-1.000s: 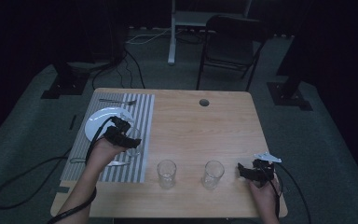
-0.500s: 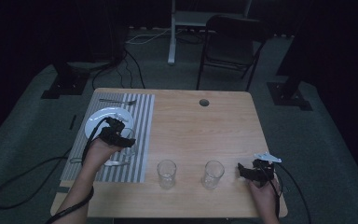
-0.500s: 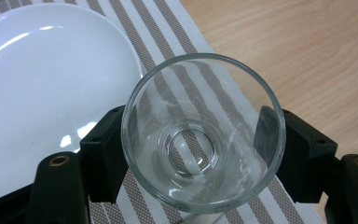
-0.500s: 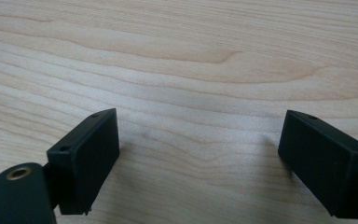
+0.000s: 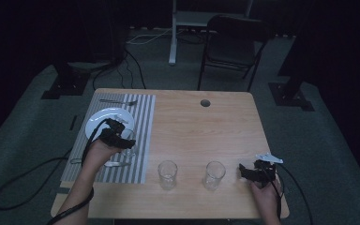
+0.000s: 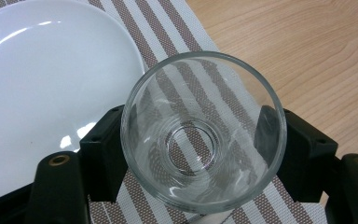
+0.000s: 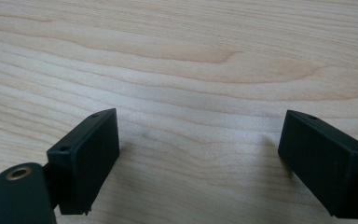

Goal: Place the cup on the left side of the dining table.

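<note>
A clear empty glass [image 6: 200, 135] sits between the two black jaws of my left gripper [image 6: 199, 154], which is shut on its sides. In the left gripper view I look down into it, with the striped placemat [image 6: 168, 28] beneath and the white plate [image 6: 51, 79] just beside it. In the high view the left gripper [image 5: 122, 137] holds this glass [image 5: 129, 143] at the plate's [image 5: 104, 118] near right edge. My right gripper [image 7: 198, 154] is open over bare wood, with nothing between its jaws. It rests at the table's front right [image 5: 244, 171].
Two more clear glasses [image 5: 167, 174] [image 5: 214, 175] stand upright near the front edge, the right one just left of my right gripper. A fork [image 5: 118, 101] lies at the placemat's far end and another utensil [image 5: 112, 164] at its near end. The wooden table [image 5: 206, 126] has a cable hole [image 5: 205, 102].
My left gripper has shifted slightly left along the plate's edge. The right gripper has stayed still.
</note>
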`<action>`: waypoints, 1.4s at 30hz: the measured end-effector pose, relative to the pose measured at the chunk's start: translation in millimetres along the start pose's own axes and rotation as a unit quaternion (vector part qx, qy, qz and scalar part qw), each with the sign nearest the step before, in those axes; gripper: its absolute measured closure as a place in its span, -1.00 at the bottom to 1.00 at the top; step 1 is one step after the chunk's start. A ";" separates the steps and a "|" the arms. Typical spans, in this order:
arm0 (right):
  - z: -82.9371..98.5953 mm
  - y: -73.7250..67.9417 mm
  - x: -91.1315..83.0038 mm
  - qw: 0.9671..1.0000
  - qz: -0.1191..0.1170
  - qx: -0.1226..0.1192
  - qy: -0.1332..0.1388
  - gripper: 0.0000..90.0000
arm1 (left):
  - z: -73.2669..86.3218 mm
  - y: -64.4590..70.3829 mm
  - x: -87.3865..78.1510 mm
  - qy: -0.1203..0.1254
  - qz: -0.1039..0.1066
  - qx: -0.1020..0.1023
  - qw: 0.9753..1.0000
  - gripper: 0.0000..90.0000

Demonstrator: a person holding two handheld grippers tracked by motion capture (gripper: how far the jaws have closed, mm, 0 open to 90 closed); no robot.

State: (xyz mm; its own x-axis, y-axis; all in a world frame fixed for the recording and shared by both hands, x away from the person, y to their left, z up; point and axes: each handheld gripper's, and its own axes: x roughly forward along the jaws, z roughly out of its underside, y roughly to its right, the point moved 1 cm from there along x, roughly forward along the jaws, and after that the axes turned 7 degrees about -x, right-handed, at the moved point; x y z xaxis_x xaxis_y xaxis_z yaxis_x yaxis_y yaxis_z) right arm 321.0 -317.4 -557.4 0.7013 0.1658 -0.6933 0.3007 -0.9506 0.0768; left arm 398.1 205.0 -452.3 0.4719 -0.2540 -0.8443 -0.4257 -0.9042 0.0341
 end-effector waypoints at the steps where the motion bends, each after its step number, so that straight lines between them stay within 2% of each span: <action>1: 0.0 0.0 0.0 1.000 0.000 0.000 0.000 -0.73 | 0.3 -0.1 0.2 0.002 0.001 0.000 1.000 -0.36; 5: 0.0 0.0 0.0 1.000 0.000 0.000 0.000 -0.73 | 1.7 0.5 -0.1 0.008 -0.001 -0.001 1.000 -0.37; 9: 0.0 0.0 0.0 1.000 0.000 0.000 0.000 -0.73 | 4.5 1.1 0.4 0.020 -0.006 -0.013 1.000 -0.40; 11: 0.0 0.0 0.0 1.000 0.000 0.000 0.000 -0.73 | 6.1 0.8 1.8 0.015 0.005 -0.018 1.000 -0.64; 13: 0.0 0.0 0.0 1.000 0.000 0.000 0.000 -0.73 | 8.5 0.6 3.4 0.012 0.001 -0.018 1.000 -0.68; 14: 0.0 0.0 0.0 1.000 0.000 0.000 0.000 -0.73 | 10.2 0.7 4.6 0.008 0.005 -0.019 1.000 -0.84; 16: 0.0 0.0 0.0 1.000 0.000 0.000 0.000 -0.73 | 14.4 1.4 5.7 0.014 0.010 -0.016 1.000 -0.85; 17: 0.0 0.0 0.0 1.000 0.000 0.000 0.000 -0.73 | 16.7 1.7 6.3 0.020 0.005 -0.017 1.000 -0.85; 19: 0.0 0.0 0.0 1.000 0.000 0.000 0.000 -0.73 | 21.3 0.7 7.9 0.028 0.000 -0.020 0.999 -0.98; 20: 0.0 0.0 0.0 1.000 0.000 0.000 0.000 -0.73 | 23.9 -0.1 8.6 0.032 0.001 -0.025 0.999 -0.98; 23: 0.0 0.0 0.0 1.000 0.000 0.000 0.000 -0.73 | 31.3 -1.7 10.6 0.033 0.024 -0.042 0.998 -0.99; 25: 0.0 0.0 0.0 1.000 0.000 0.000 0.000 -0.73 | 36.4 -0.7 11.4 0.035 0.013 -0.038 0.999 -0.99; 27: 0.0 0.0 0.0 1.000 0.000 0.000 0.000 -0.73 | 40.7 -0.2 10.9 0.037 0.013 -0.039 0.998 -0.99; 29: 0.0 0.0 0.0 1.000 0.000 0.000 0.000 -0.73 | 44.3 0.2 10.0 0.044 -0.002 -0.043 0.998 -0.99; 31: 0.0 0.1 0.0 1.000 0.000 0.000 0.000 -0.73 | 47.2 -1.3 8.4 0.050 0.010 -0.053 0.997 -0.99; 33: 0.0 0.0 0.0 1.000 0.000 0.000 0.000 -0.73 | 50.1 -2.0 7.8 0.050 0.000 -0.058 0.997 -0.99; 35: 0.0 0.0 0.0 1.000 0.000 0.000 0.000 -0.73 | 53.2 -3.2 6.9 0.049 0.009 -0.064 0.997 -0.99; 39: 0.0 0.0 0.0 1.000 0.000 0.000 0.000 -0.73 | 61.8 -3.5 5.2 0.051 0.008 -0.059 0.997 -0.99; 42: 0.0 0.0 0.0 1.000 0.000 0.000 0.000 -0.73 | 69.0 -5.3 2.7 0.059 0.000 -0.063 0.996 -0.98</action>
State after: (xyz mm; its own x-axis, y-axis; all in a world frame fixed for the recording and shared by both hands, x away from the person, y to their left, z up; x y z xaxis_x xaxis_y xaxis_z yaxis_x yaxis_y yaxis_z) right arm 321.1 -317.4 -557.4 0.7015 0.1659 -0.6931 0.3007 -0.9506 0.0768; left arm 348.3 232.7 -491.7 0.5615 -0.2865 -0.7763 -0.3287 -0.9382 0.1085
